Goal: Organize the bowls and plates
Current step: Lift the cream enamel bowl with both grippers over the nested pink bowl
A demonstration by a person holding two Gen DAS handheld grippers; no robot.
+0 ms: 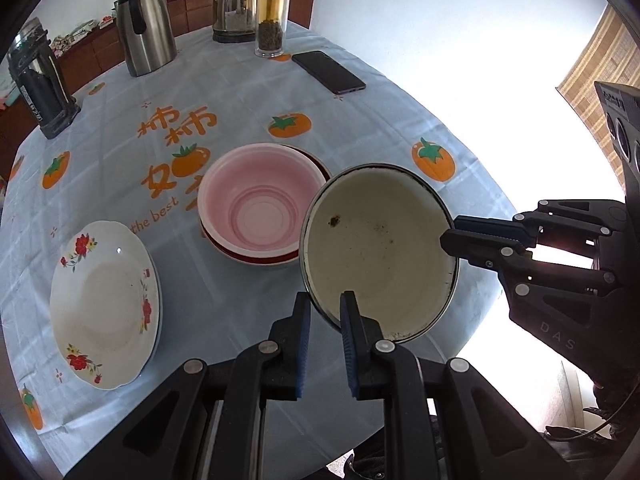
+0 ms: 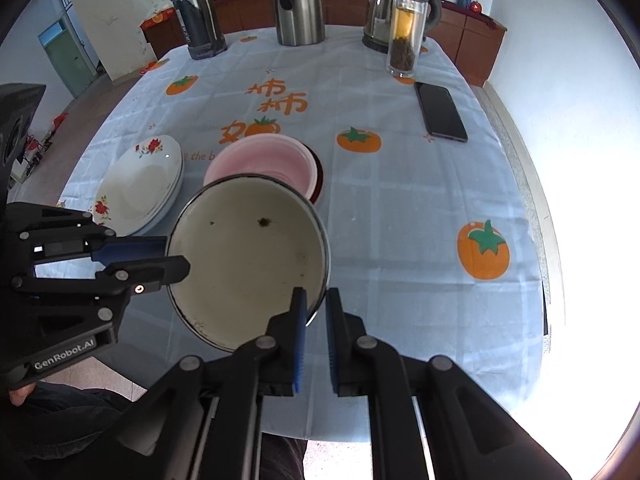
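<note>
Both hand-held grippers, left (image 1: 325,312) and right (image 2: 316,308), clamp opposite rims of the cream enamel bowl (image 1: 380,252), holding it level above the table (image 1: 240,100), probably bound for the pink bowl stack (image 1: 260,208).

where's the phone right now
The phone lies flat on the tablecloth at the table's far right in the right wrist view, just in front of the glass tea bottle.

Between the tongs (image 1: 326,308), a chipped, speckled enamel bowl (image 1: 380,248); beyond, a matt pink plastic bowl (image 1: 256,204), glossy floral china plates (image 1: 104,304), creased cloth over the worktop (image 1: 360,128).
</note>
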